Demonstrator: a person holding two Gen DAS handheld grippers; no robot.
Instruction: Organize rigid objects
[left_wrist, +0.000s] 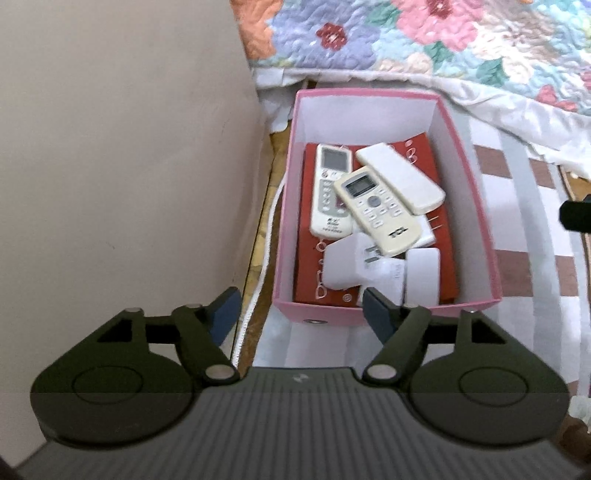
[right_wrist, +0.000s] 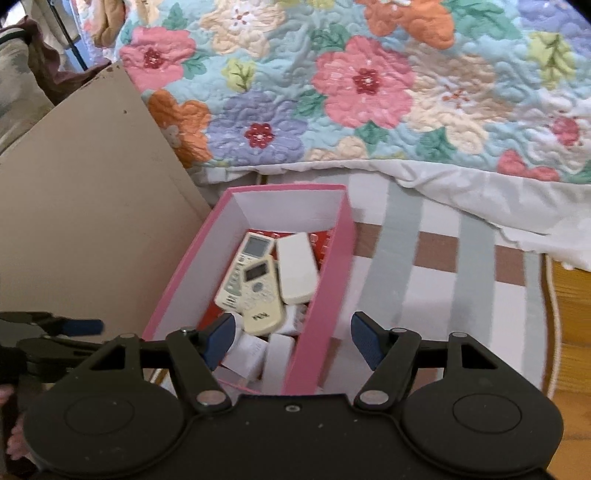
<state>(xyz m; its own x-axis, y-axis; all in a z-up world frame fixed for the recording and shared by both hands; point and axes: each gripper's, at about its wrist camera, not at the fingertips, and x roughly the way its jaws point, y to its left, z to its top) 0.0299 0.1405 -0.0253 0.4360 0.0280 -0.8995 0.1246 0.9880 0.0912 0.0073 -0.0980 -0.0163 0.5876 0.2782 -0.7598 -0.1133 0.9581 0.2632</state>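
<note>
Underneath, remotes (left_wrist: 376, 206) mostly hide the red box (left_wrist: 306, 266)

A floral quilt (right_wrist: 365, 88) in pink, orange and lilac blooms covers the bed at the far side, its white edging (right_wrist: 461, 184) hanging down. A striped, checked rug (right_wrist: 443, 266) lies on the floor, and a plain beige panel (left_wrist: 122, 166) stands at left.
</note>
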